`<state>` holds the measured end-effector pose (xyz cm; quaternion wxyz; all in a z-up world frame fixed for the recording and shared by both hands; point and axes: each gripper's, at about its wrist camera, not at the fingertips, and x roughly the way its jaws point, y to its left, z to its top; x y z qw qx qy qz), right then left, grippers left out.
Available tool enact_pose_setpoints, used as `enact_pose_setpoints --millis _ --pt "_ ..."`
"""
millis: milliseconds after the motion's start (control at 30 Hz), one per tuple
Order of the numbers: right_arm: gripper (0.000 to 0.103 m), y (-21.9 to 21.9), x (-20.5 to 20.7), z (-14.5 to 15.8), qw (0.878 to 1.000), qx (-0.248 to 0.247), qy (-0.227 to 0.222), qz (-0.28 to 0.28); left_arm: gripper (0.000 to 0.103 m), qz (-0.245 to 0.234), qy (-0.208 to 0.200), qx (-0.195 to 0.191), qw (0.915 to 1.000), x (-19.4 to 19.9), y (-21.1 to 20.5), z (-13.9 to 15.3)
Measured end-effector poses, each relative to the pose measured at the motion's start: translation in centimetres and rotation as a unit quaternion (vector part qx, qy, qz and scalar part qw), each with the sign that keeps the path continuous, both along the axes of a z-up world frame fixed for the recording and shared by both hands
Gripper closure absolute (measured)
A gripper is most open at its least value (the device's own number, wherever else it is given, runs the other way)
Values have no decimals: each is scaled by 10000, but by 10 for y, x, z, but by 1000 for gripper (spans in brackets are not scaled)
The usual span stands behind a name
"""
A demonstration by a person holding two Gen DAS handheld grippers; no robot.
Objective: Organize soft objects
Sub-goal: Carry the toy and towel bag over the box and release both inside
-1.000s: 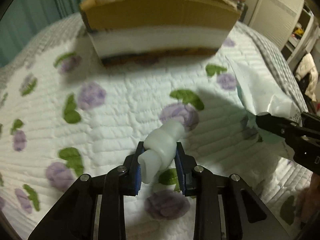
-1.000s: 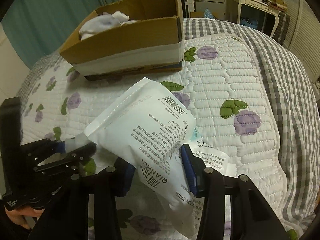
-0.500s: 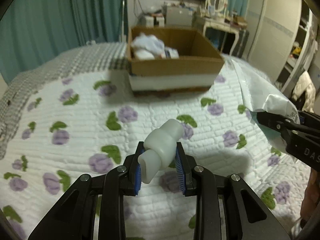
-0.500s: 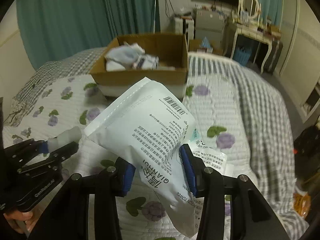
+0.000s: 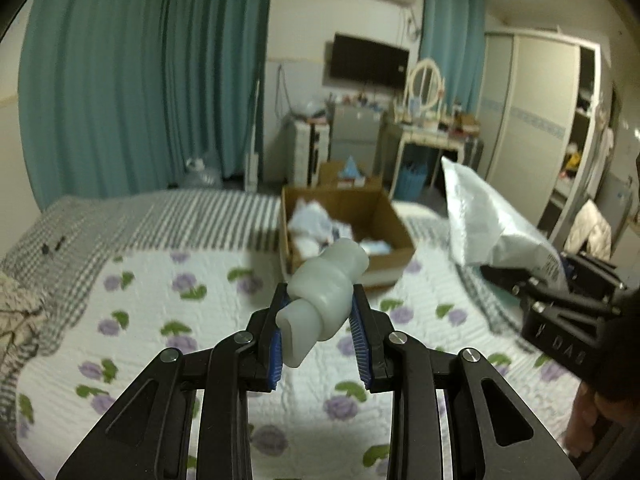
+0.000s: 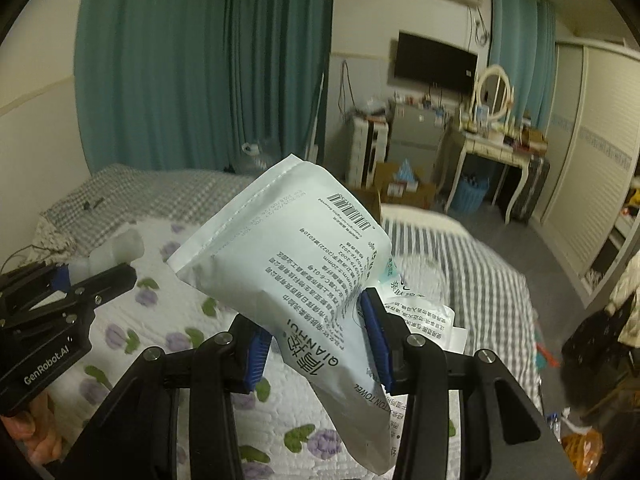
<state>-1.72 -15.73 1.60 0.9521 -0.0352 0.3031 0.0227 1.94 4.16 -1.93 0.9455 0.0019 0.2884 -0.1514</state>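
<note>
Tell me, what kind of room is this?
A bedroom, most likely in a home. A bed with a flowered quilt fills the foreground, a dressing table with an oval mirror stands at the back wall, and a tall wardrobe lines the right side.

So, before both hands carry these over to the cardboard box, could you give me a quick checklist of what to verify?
1. Left gripper shut on the white squishy toy: ok, pads press both its sides.
2. Right gripper shut on the cotton towel pack: ok, pack pinched at its narrow part.
3. Pack hanging securely: cannot tell, its bottom end droops below the fingers.
4. Cardboard box open with room: ok, the top is open and its right part looks free.
5. Path over the quilt to the box: ok, nothing stands between.
</note>
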Motion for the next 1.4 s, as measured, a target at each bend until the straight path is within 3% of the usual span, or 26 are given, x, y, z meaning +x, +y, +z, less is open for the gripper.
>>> enact_pose_setpoints --millis 433,800,1133,1400 --pt "60 10 -16 72 9957 124 -903 138 75 65 -633 -252 9977 11 13 52" --pt "60 3 40 97 9933 228 -1122 156 74 31 -843 -190 9963 70 1 65" --pt "60 3 115 77 9947 185 -986 213 74 31 -686 -246 9973 133 -13 48" --pt "60 -11 189 27 9979 289 -521 255 74 107 -315 -164 9993 188 -28 9"
